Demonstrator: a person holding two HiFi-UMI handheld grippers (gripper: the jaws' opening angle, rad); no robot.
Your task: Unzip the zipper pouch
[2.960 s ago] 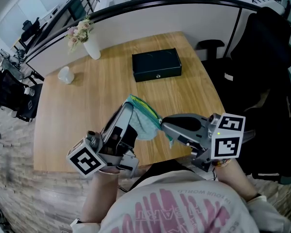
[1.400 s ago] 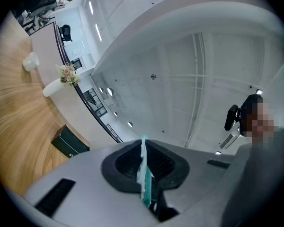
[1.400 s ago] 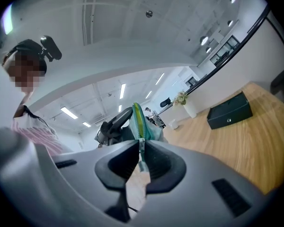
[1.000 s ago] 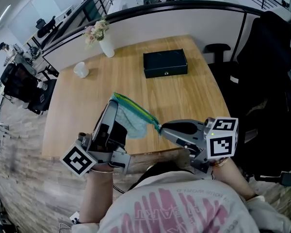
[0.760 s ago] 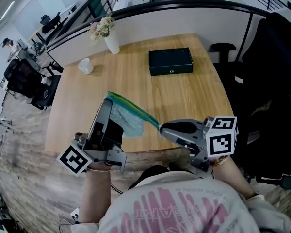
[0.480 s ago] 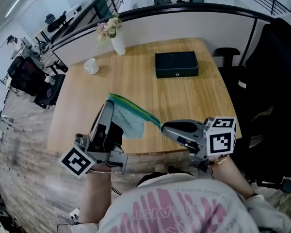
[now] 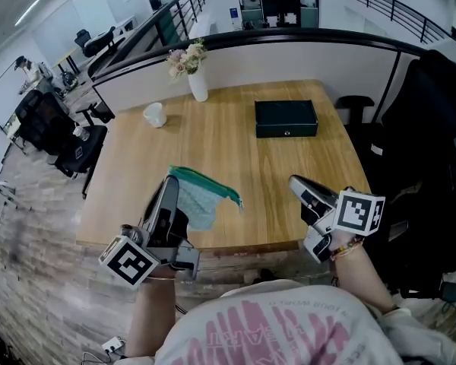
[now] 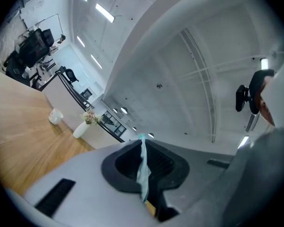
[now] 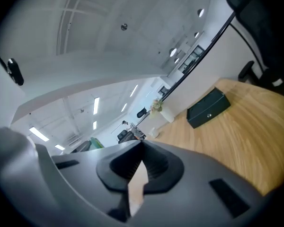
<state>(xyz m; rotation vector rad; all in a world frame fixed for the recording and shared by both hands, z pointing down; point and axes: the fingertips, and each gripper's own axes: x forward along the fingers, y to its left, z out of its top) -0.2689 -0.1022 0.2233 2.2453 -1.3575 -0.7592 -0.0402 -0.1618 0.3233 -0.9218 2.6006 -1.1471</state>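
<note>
The teal zipper pouch (image 7: pixel 200 198) hangs over the wooden table (image 7: pixel 266 173), held up by its left end. My left gripper (image 7: pixel 171 182) is shut on that end; in the left gripper view a thin strip of the teal fabric (image 8: pixel 143 171) is pinched between the jaws of that left gripper (image 8: pixel 142 140). The pouch's right corner droops free. My right gripper (image 7: pixel 296 182) is well to the right of the pouch, apart from it. Its jaws are together with nothing between them, and in the right gripper view this right gripper (image 9: pixel 141 146) points across the table.
A black box (image 7: pixel 286 119) lies at the table's far side and also shows as the black box (image 9: pixel 208 109) ahead of the right gripper. A white vase with flowers (image 7: pixel 198 84) and a white cup (image 7: pixel 155 114) stand at the far left. A black chair (image 7: pixel 429 128) is on the right.
The right gripper has let go of the pouch's right end and drawn back to the right. The pouch now hangs from the left gripper alone, its right corner drooping.
</note>
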